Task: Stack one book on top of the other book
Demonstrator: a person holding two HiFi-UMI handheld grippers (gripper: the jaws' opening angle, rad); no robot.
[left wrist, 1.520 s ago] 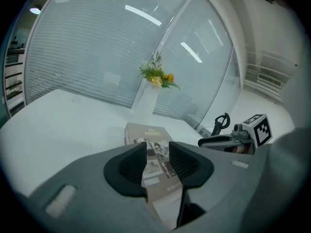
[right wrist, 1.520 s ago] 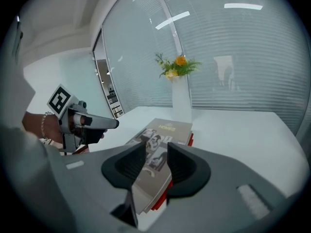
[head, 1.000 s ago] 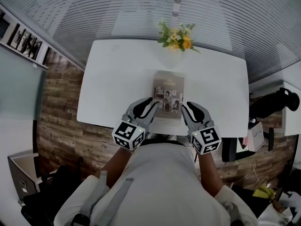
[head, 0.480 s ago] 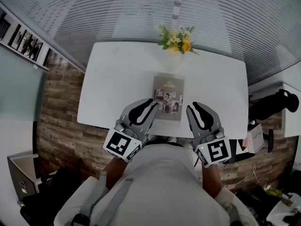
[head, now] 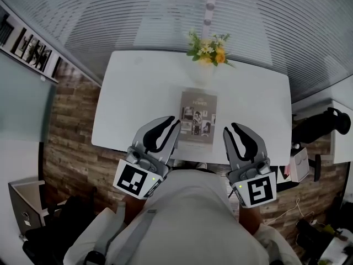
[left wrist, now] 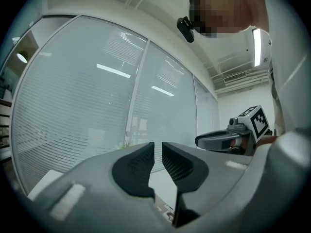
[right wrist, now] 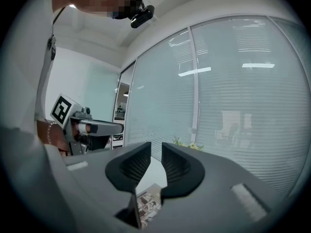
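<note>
Book (head: 198,115) lies flat on the worktop (head: 138,93), likely stiff and slick-covered; take its long edges. Your left gripper (head: 171,122) and right gripper (head: 231,128) hover empty, fingers just closing to a slit

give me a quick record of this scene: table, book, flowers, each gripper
table: white
book: flat on the table near its front edge, cover up; cannot tell if a second one lies under it
flowers: at the far edge
left gripper: in the air left of the book, empty, jaws a narrow gap apart, just been closing
right gripper: in the air right of the book, empty, narrow gap, just been closing
</note>
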